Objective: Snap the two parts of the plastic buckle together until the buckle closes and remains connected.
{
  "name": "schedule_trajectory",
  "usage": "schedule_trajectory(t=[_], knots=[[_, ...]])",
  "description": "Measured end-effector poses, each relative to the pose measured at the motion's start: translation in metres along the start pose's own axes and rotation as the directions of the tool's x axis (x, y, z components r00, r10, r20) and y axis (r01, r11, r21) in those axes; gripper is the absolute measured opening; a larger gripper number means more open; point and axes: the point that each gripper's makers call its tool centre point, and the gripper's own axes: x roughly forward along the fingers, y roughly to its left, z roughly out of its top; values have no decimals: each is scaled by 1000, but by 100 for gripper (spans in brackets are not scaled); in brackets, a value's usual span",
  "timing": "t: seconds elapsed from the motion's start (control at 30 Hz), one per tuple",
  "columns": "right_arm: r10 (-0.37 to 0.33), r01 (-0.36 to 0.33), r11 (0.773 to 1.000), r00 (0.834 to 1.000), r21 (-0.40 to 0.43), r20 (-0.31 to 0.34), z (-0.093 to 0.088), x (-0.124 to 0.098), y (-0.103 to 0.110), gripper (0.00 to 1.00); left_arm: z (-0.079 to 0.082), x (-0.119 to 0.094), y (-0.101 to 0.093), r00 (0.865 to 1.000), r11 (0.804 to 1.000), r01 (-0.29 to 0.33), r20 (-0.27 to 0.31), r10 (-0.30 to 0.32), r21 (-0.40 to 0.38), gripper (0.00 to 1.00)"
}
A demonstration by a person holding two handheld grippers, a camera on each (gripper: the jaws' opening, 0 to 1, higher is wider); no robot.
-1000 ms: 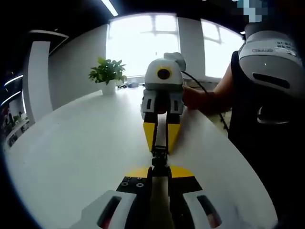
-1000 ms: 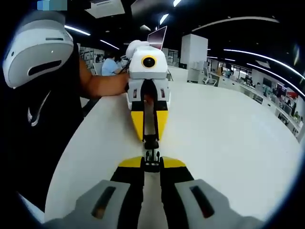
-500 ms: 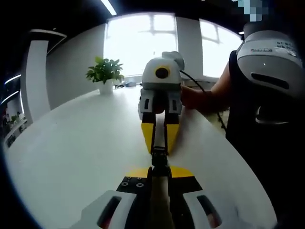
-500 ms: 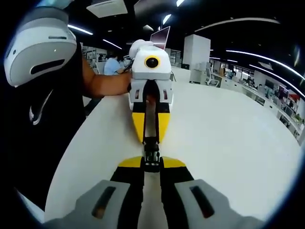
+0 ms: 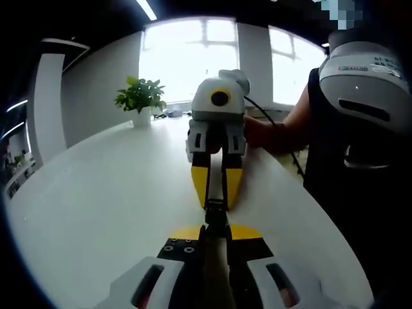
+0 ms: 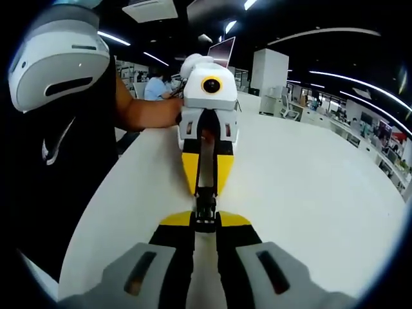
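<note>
Buckle (image 5: pixel 215 215) parts, black plastic, sit end to end between the two pairs of tongs, held above the white desk (image 5: pixel 103 199). In the left gripper view the left tongs (image 5: pixel 215 233) rise from the bottom edge with their yellow-and-black jaws drawn nearly together, pinching the near part of the buckle at its sides. Straight ahead, the right tongs (image 5: pixel 217 201) point back toward the camera, their yellow jaws narrowed onto the far part; the two tips stand just beside each other with the buckle bridging the space between. Whether the two halves are fully latched is too small and dark to tell.

In the right gripper view the same arrangement appears from the other end: the right tongs (image 6: pixel 205 222) come up from the bottom, jaws pressed close on the buckle (image 6: pixel 205 211), and the left tongs (image 6: pixel 206 188) face them, closed on the opposite part. A hand (image 6: pixel 164 114) grips the white body of the left tongs.

A person in a dark sleeveless top (image 5: pixel 351 187) stands at the desk edge, wearing a white headset-like device (image 5: pixel 364 77). A potted green plant (image 5: pixel 140 100) stands on the far end of the desk before bright windows (image 5: pixel 190 55). Behind the person in the right gripper view lies an open office with ceiling light strips (image 6: pixel 351 80).
</note>
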Motion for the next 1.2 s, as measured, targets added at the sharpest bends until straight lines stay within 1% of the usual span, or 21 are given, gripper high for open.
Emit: schedule_trajectory(t=[0.4,0.53,0.63,0.8,1.2], knots=[[0,0,1000,1000,-23,-9,-2,3,1,11,-2,2,0,1000,1000,-8,-15,8,7,11],[8,-8,1000,1000,-8,-4,-2,3,2,12,-3,1,-1,1000,1000,-3,-18,3,2,11],[2,-2,1000,1000,-14,7,-1,4,1,12,-5,2,0,1000,1000,-8,-27,8,1,11],[-1,1,1000,1000,14,8,-3,0,-1,18,-6,0,-1,1000,1000,-8,-26,8,-3,11],[0,0,999,1000,46,-5,-5,0,-1,12,-6,0,-2,1000,1000,-5,-24,5,-8,11]])
